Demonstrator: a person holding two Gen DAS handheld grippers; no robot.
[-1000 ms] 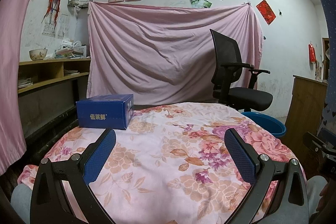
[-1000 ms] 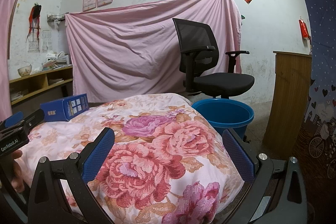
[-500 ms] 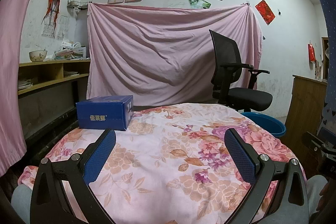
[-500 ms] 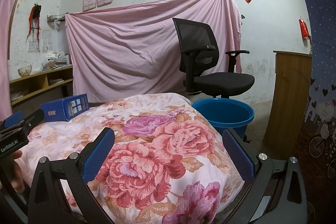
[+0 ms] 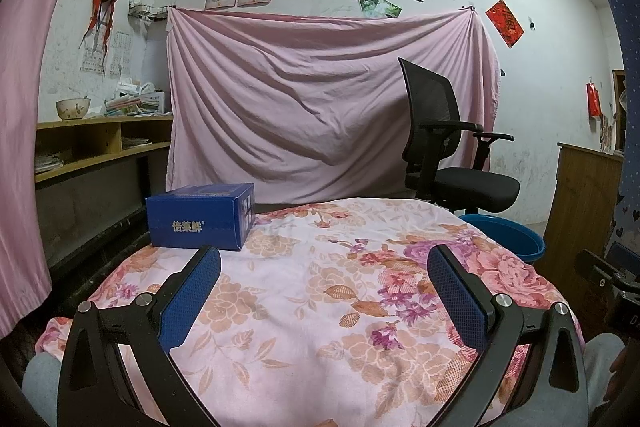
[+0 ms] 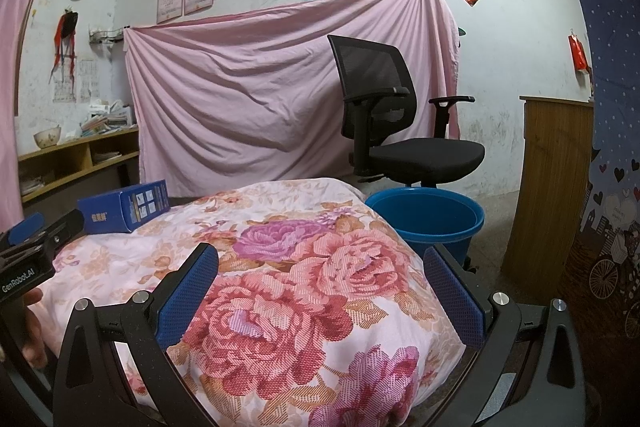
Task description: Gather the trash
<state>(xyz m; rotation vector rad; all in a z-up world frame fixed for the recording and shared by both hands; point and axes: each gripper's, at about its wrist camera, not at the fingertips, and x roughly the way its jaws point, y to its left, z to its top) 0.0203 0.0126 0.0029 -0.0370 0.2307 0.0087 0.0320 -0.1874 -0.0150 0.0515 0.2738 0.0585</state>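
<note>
Jaws spread wide on both grippers, left [image 5: 324, 263] and right [image 6: 320, 263], nothing held, hovering low over the bench [image 5: 320, 307] pre-reach. Box [image 5: 200, 221] sits at left's 11 o'clock, far edge. Bucket [image 6: 426, 217] at right's 1 o'clock, beside the bench: likely drop target.

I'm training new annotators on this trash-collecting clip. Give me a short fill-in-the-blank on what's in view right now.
1. The blue box rests on the ____ cloth covering the table.
2. The blue bucket stands on the floor in front of the black ____.
3. Both the left gripper and the right gripper are ____ and hold nothing.

Missing words: floral; chair; open
</note>
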